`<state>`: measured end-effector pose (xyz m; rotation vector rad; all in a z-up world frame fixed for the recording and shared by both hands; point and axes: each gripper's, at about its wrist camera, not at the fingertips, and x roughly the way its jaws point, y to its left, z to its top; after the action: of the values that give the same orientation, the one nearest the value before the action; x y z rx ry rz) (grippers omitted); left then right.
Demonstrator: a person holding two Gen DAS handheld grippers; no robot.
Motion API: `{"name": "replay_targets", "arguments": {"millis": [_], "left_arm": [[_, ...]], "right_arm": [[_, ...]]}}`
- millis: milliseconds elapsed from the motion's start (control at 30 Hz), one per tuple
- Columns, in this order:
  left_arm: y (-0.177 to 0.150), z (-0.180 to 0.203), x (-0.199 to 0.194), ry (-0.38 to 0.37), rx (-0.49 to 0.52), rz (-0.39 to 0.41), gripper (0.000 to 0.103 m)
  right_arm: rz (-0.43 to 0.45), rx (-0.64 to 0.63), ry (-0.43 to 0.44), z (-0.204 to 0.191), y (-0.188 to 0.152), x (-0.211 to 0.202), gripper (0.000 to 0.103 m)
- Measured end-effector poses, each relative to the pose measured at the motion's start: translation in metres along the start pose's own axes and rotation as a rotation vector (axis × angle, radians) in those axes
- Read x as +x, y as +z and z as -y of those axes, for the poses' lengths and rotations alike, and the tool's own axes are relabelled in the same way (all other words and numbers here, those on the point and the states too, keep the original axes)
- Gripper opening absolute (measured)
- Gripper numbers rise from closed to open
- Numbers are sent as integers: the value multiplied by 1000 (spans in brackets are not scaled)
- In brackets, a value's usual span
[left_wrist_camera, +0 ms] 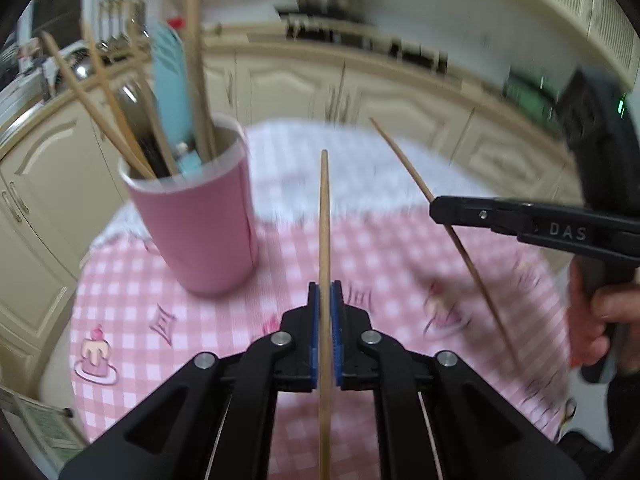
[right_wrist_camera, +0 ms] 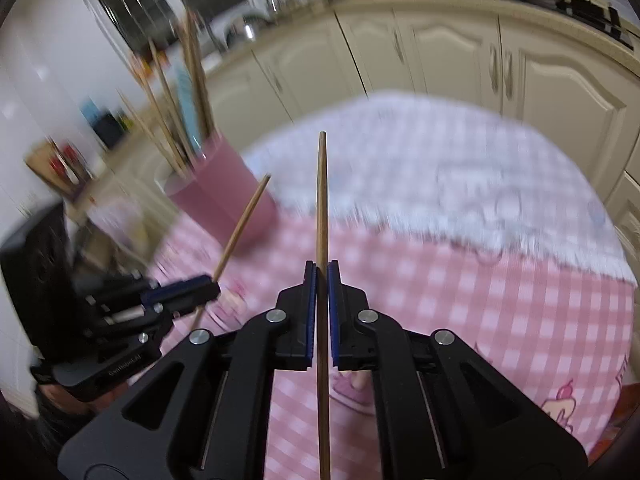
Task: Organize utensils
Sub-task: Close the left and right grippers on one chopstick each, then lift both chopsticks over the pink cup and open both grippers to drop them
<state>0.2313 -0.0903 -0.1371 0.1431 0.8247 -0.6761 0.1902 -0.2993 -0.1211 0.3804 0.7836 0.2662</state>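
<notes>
looking along the left claw (left_wrist_camera: 325, 292): pressed onto one wooden chopstick (left_wrist_camera: 325, 216), tip pointing up and away. pink cup (left_wrist_camera: 200, 224) on the checked counter (left_wrist_camera: 120, 280) just left and ahead, already stuffed with chopsticks and a blue utensil (left_wrist_camera: 170, 80). right claw (left_wrist_camera: 440, 210) over to the right, pinching a second chopstick (left_wrist_camera: 404, 160) on a slant.

looking along the right claw (right_wrist_camera: 322, 272): clamped on its chopstick (right_wrist_camera: 322, 200); left claw (right_wrist_camera: 208, 290) at lower left with its stick; cup (right_wrist_camera: 224, 192) further off. mostly sorted, by the look; these two sticks not yet in the cup.
</notes>
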Motion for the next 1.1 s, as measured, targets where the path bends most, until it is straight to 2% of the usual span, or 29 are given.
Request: {"name": "replay_targets", "arguments": {"millis": [100,267,367,500,767,967,1100], "left_arm": [[12,-6,-30,-13,-38,139,5],[33,-15,-79,17,-83,355,5],[48,-28,-99,43,-107,451,5],[73,-44,-115,85,-141,564,5],[114,-65,-119,151,-208,713,5],[124,-72,-93,168,-226,732,5],[117,-78,-73,174,-246,719,5]], "right_arm": [[112,6,57,-9,12,-19,6],[273,-27,115,-34,44,-33,6],[358,-70,132,-56,64,-36,6],[423,-92,170,-81,97,-28,6],[488,-145,193,-114,135,-7,6],[484,-142,191,-119,140,16,6],[466,-138,183,-115,135,32,6]]}}
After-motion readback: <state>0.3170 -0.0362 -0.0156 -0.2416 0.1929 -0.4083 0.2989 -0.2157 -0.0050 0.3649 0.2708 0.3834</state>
